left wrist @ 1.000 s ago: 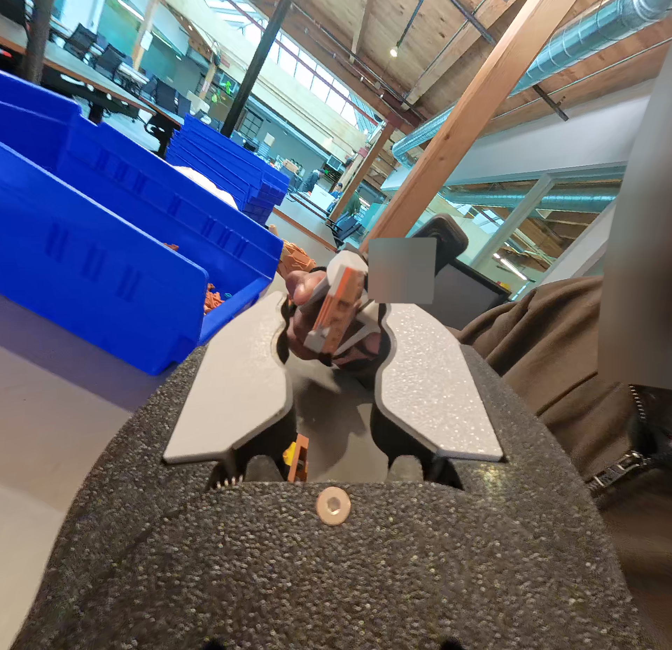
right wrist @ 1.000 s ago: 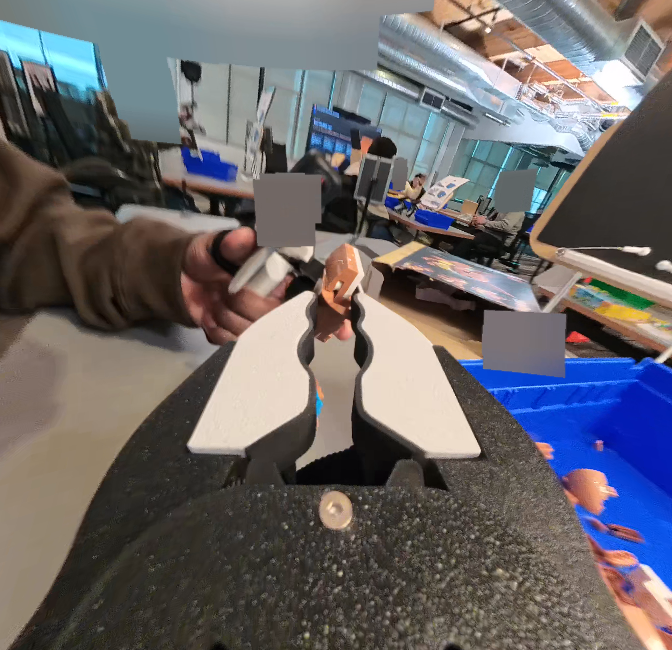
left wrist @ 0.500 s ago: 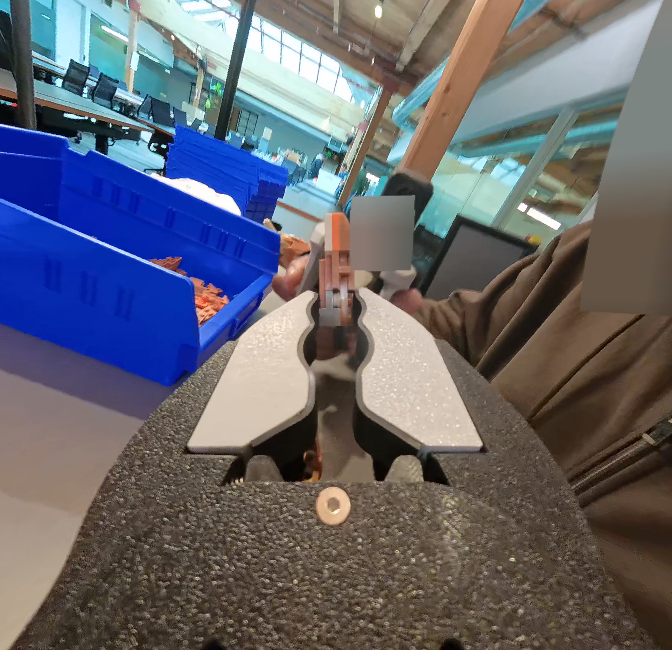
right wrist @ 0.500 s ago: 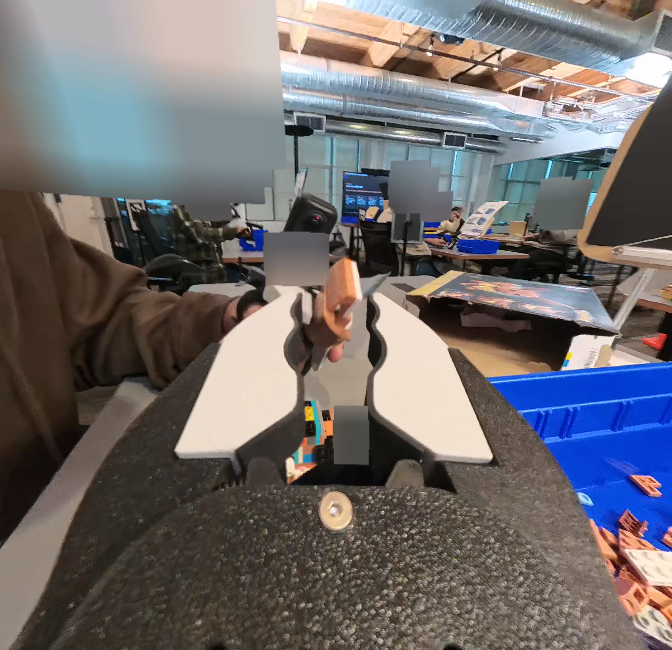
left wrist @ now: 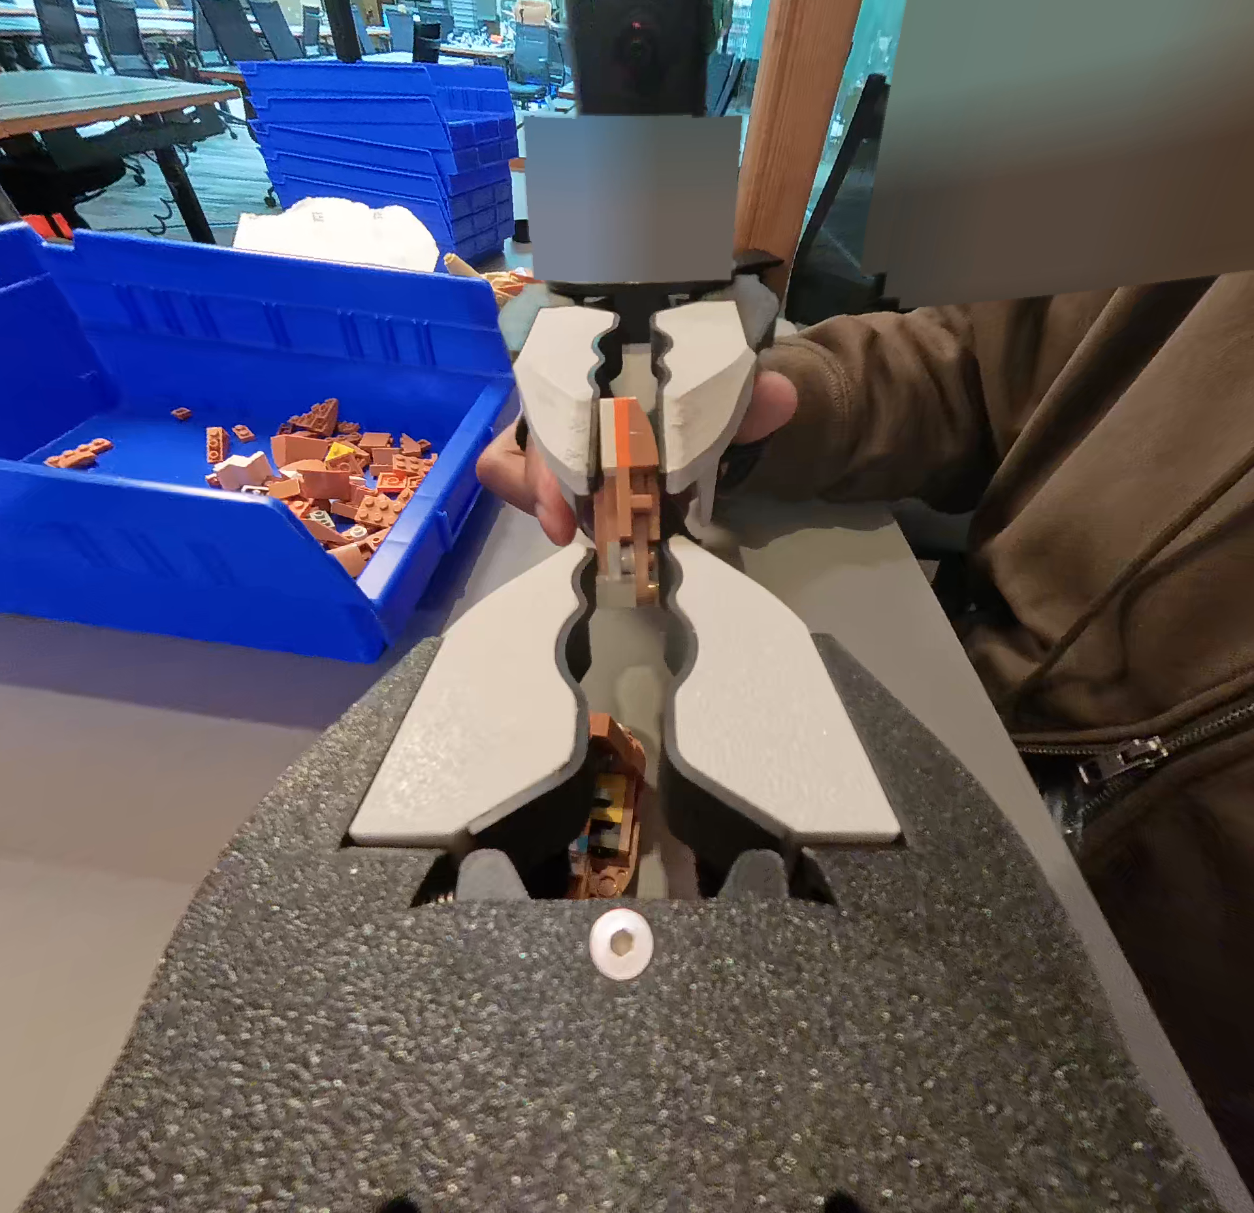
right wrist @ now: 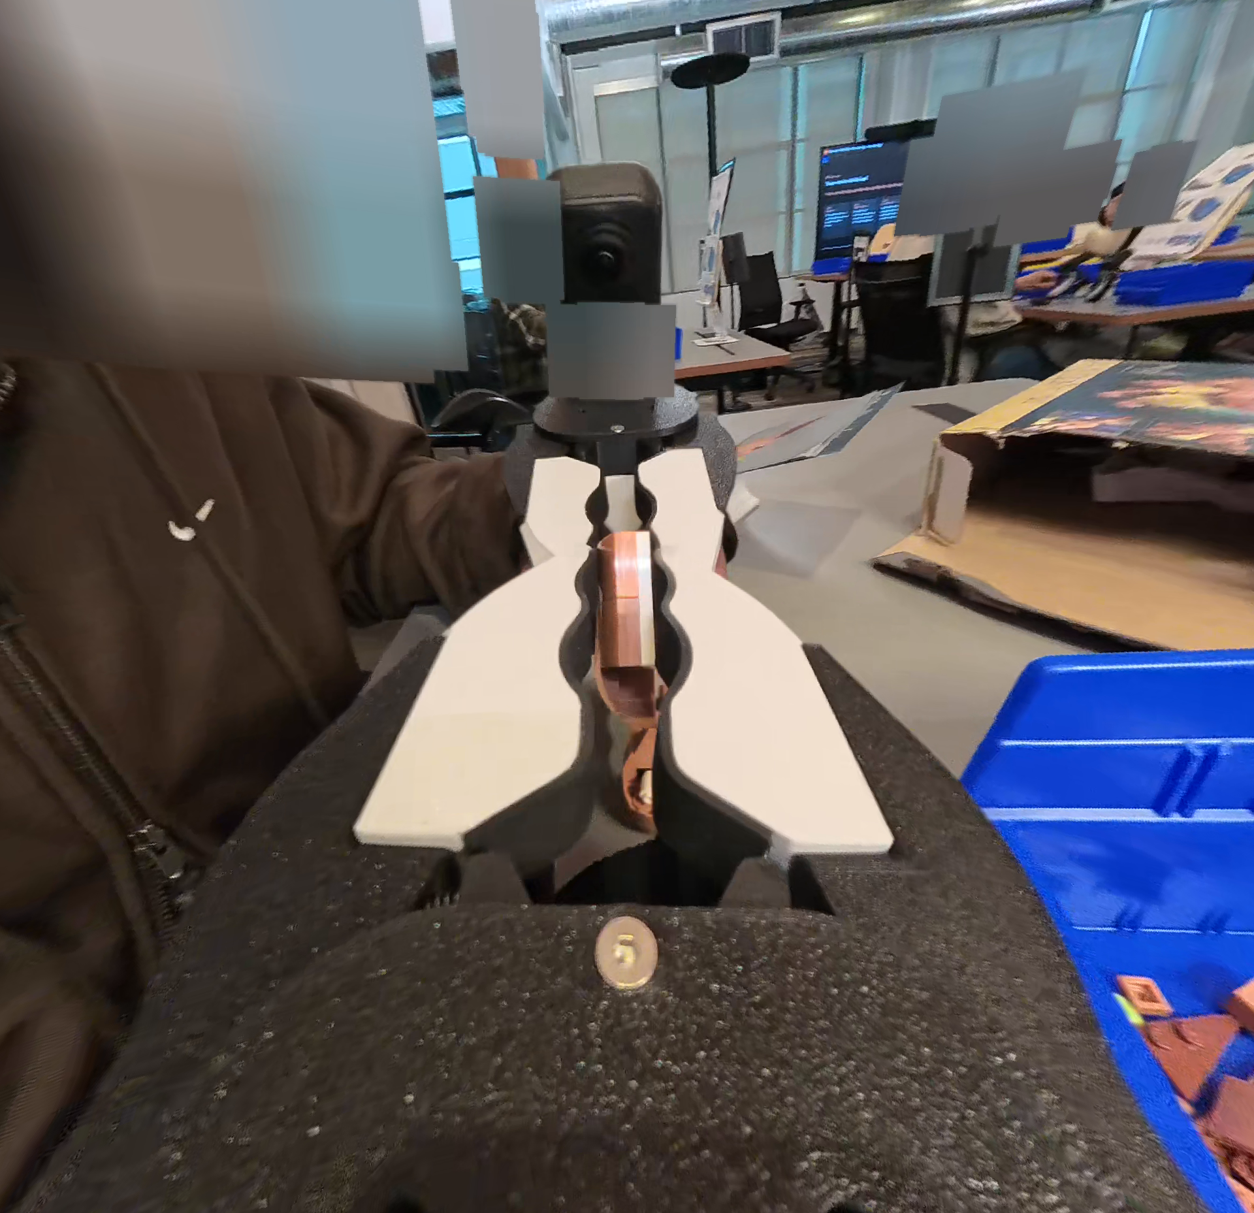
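One blue bin (left wrist: 203, 556) at left, loose brown bricks (left wrist: 339, 468) inside. My left gripper (left wrist: 628, 569) and right gripper (left wrist: 628, 454) meet tip to tip, both nearly closed, pinching one brown brick assembly (left wrist: 628, 502) between them. One brown sleeve (left wrist: 1018, 420) at right.

Left of the brick assembly (left wrist: 628, 502) the blue bin (left wrist: 203, 502) blocked passage; bare grey table (left wrist: 834, 583) lay open to its right.
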The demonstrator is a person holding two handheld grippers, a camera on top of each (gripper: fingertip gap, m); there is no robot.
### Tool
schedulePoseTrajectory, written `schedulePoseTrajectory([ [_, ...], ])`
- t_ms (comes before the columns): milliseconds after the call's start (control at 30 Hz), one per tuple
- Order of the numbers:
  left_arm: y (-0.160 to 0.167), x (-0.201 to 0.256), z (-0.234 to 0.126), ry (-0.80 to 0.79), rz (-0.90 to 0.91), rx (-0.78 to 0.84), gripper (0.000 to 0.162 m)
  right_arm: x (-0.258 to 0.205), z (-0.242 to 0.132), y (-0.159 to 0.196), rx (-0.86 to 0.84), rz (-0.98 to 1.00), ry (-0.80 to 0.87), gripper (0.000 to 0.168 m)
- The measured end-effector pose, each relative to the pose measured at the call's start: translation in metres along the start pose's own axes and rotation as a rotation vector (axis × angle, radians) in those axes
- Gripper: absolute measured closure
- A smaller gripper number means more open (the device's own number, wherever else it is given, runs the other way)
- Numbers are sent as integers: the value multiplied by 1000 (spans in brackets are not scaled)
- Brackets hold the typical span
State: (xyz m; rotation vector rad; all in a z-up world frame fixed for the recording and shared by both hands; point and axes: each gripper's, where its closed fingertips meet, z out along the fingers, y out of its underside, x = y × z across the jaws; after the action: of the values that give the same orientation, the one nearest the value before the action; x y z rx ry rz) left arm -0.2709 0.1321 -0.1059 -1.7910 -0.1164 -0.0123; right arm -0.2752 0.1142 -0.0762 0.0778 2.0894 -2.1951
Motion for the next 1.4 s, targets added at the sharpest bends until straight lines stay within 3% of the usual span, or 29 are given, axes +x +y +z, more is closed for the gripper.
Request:
schedulePoseTrajectory([
  [467,-7,-10,-4,-210,348,-33,143,11,-1,-6,140,436,-108,154],
  [700,6,-32,-5,-420,567,-181,145,28,-2,2,166,606,-59,157],
  [1033,23,-48,-6,-430,410,-235,145,49,-6,12,155,475,123,156],
  [1400,29,-59,-11,-404,299,-199,145,45,-6,17,100,353,132,156],
])
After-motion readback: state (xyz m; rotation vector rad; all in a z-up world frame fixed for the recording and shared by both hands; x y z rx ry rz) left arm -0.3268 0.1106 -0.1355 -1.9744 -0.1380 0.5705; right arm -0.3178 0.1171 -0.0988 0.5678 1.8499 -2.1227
